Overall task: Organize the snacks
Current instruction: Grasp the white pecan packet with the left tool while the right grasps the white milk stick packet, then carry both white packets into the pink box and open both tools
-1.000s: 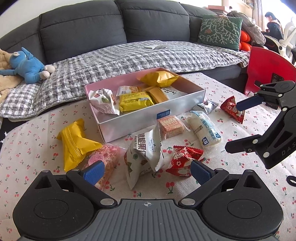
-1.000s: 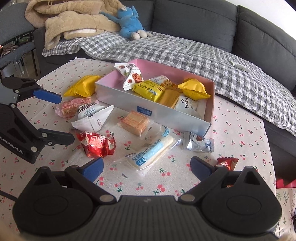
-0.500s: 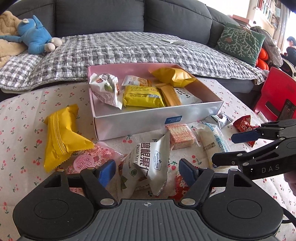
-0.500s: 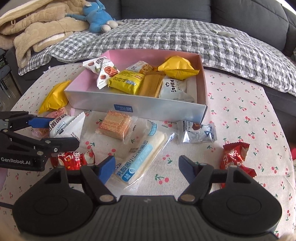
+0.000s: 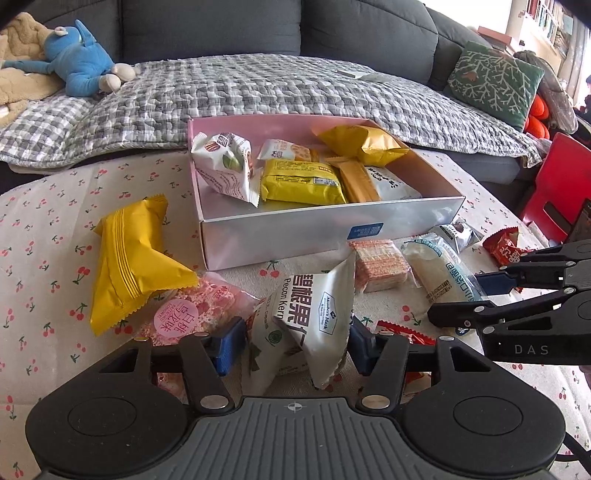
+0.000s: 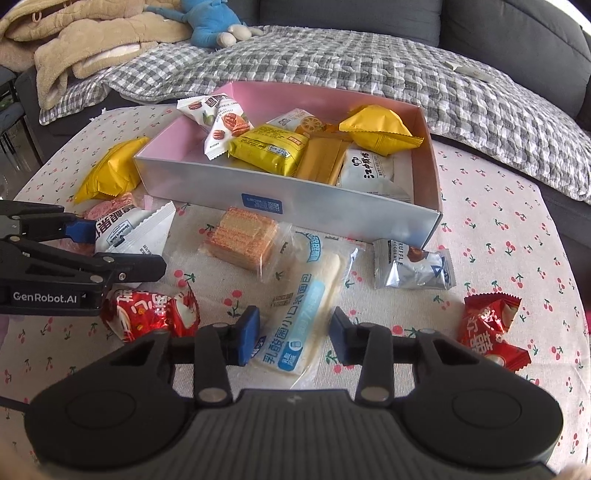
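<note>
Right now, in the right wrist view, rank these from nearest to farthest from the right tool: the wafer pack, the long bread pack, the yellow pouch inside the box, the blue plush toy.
1. Long bread pack: between the right tool's open fingers.
2. Wafer pack: ahead, slightly left, on the tablecloth.
3. Yellow pouch: far right end of the box.
4. Blue plush toy: on the sofa, far left.

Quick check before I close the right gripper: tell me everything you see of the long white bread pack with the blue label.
The bread pack is a long, soft white roll sealed in clear crinkly plastic, with a light blue label band and Chinese print. It lies flat on the cherry-print tablecloth, angled toward the box. Its near end sits between the open right gripper fingers, which do not visibly squeeze it. Its far end lies beside the wafer pack.
</note>
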`<state>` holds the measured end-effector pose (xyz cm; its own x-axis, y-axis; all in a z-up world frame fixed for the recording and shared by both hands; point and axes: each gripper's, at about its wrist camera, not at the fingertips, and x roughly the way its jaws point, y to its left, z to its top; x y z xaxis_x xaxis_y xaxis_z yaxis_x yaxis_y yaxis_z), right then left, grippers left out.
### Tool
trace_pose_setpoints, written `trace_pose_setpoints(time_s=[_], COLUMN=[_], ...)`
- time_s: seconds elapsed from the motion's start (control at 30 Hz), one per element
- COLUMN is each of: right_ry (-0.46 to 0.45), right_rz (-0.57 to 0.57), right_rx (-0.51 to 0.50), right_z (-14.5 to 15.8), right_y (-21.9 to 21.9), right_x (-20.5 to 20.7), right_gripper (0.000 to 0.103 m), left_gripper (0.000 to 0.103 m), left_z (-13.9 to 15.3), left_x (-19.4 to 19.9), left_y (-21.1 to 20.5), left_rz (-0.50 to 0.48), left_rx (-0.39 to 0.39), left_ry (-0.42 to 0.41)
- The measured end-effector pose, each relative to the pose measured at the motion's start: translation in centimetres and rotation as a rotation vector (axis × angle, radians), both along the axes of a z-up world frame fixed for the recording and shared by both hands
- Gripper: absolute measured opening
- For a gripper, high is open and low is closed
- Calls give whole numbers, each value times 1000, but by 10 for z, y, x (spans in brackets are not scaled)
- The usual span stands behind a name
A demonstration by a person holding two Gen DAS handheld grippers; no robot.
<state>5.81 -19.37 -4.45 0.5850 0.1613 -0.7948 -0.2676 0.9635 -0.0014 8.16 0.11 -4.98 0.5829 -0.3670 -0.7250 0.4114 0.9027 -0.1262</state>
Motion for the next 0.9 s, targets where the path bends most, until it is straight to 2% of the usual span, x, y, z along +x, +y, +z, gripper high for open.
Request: trace_pose_setpoints(time_s=[0.07, 0.33, 0.9], right_ry=[0, -13, -24], right_rz=[2, 2, 8], right_rx=[-5, -12, 25], right_z=[2, 9, 28], right_y=[1, 2, -2], right_x=[-1, -2, -10], right_gripper=[26, 19, 17], left_gripper=[54, 53, 53], left_z=[2, 8, 25], left_x=[-1, -2, -9], left_y=[0, 1, -1], left_rz=[1, 1, -13], left_rx=[1, -5, -3], left_ry=[-6, -5, -49])
